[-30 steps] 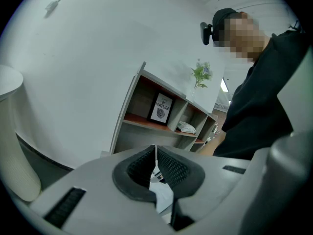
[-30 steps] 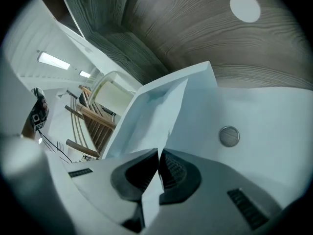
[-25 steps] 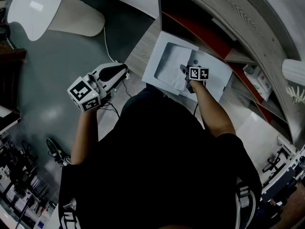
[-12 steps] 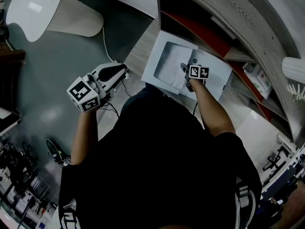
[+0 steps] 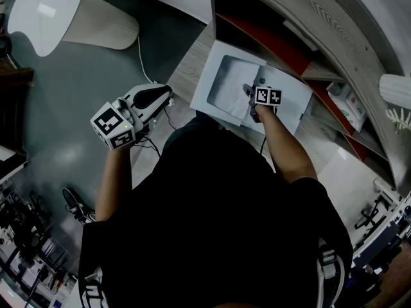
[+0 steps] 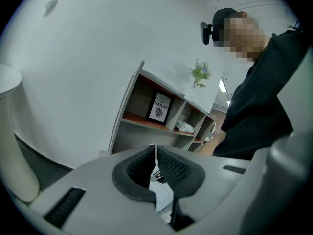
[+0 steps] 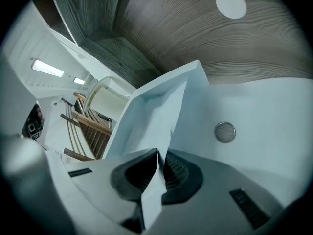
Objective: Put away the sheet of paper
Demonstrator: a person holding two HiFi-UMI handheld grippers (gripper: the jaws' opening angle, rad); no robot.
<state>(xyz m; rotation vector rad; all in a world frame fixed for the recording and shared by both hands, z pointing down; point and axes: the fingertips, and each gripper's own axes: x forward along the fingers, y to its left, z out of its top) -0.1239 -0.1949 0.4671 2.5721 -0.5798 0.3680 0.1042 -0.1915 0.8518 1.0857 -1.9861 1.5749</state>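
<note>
Right claw (image 7: 157, 168) clenched on edge of thin white paper sheet (image 7: 146, 116); sheet lies partly over white flat folder with round metal snap (image 5: 289, 104). Left claw (image 6: 155, 163) closed, empty, well left of folder.

Risks:
- Folder unheld; may slide on wooden counter (image 5: 189, 69).
- Limp sheet may buckle or crease at folder opening.

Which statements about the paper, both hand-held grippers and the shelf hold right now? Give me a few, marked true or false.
1. The right hand-held gripper is shut on the sheet of paper. True.
2. The left hand-held gripper grips the paper too. False: its jaws are together on nothing, off to the side above the floor.
3. The paper lies on the shelf. False: it is over the white case.
4. A framed picture stands on the shelf. True.
</note>
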